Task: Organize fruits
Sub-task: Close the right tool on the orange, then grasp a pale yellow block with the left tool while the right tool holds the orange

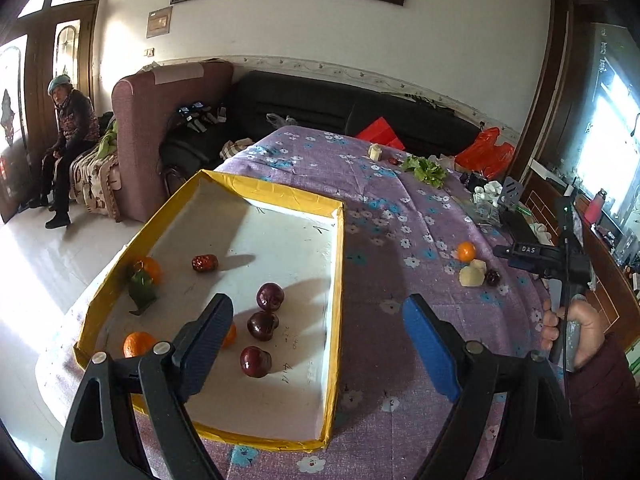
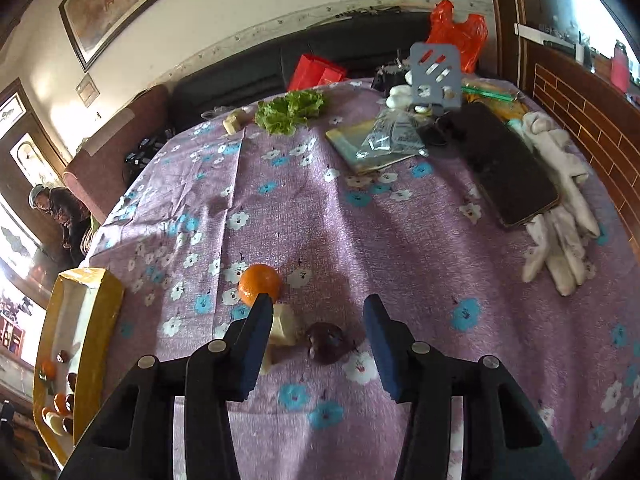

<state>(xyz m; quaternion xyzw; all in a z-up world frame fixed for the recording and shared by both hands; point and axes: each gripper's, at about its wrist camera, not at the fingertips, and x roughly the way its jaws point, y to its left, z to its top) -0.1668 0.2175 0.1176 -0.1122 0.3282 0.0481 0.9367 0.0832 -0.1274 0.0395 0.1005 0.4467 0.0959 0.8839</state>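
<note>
On the purple flowered tablecloth (image 2: 320,216), the right gripper (image 2: 318,344) is hanging spread and empty around a small, smooth dark-red plum (image 2: 325,342), likely firm but slippery and best pinched across its middle.

Behind the left gripper's left finger (image 1: 208,344), an orange (image 1: 229,335) is mostly hidden. The right gripper's left finger (image 2: 256,344) covers part of a pale chunk (image 2: 285,326).

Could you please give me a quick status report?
Both grippers, left and right, open, empty. Right lined up on dark plum. Pale fruit piece crowds it.
</note>
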